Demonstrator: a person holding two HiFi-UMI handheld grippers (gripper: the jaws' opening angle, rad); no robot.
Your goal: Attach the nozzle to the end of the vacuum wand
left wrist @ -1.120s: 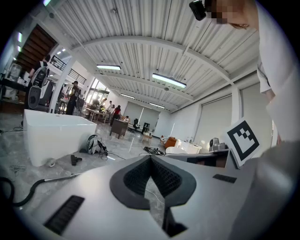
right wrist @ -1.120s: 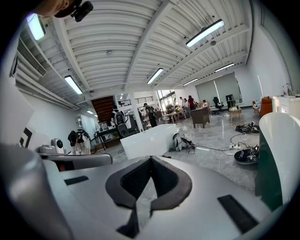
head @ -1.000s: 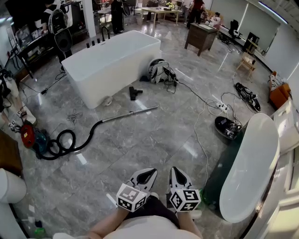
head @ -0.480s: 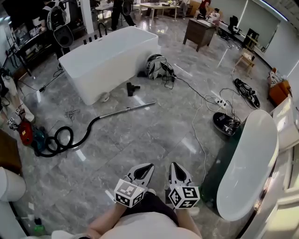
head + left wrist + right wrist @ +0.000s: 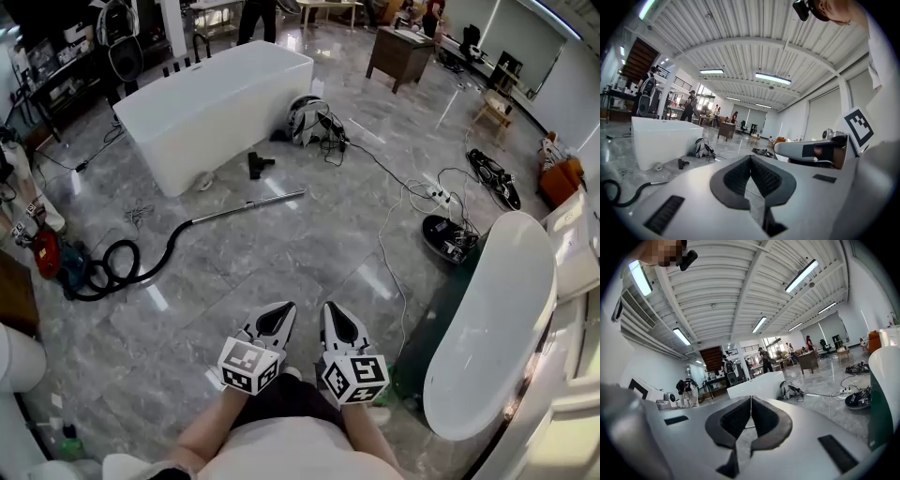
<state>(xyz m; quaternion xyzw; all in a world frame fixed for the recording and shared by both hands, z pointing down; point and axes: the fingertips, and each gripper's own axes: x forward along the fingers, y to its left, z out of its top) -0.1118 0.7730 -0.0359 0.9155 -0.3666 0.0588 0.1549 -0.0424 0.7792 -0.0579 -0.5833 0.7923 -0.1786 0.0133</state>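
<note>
The metal vacuum wand (image 5: 248, 207) lies on the grey tile floor, with its free end (image 5: 302, 194) pointing right. A black hose (image 5: 141, 272) joins it to the red and teal vacuum body (image 5: 52, 258) at the left. Beyond the wand, the black nozzle (image 5: 255, 164) lies beside the white bathtub (image 5: 211, 98). The nozzle (image 5: 683, 162) and the wand (image 5: 656, 183) also show in the left gripper view. My left gripper (image 5: 286, 307) and right gripper (image 5: 330, 307) are side by side near my body, far short of the wand. Both are shut and empty.
A second white tub (image 5: 487, 328) on a green base stands close on my right. Cables (image 5: 394, 187), a power strip (image 5: 439, 195) and a round black device (image 5: 448, 234) lie on the floor to the right. A bag (image 5: 305, 122) sits by the far tub. People stand at the back.
The whole scene has slid toward me: wand, nozzle and tub sit lower and closer in the head view. Both grippers have moved forward together, still shut.
</note>
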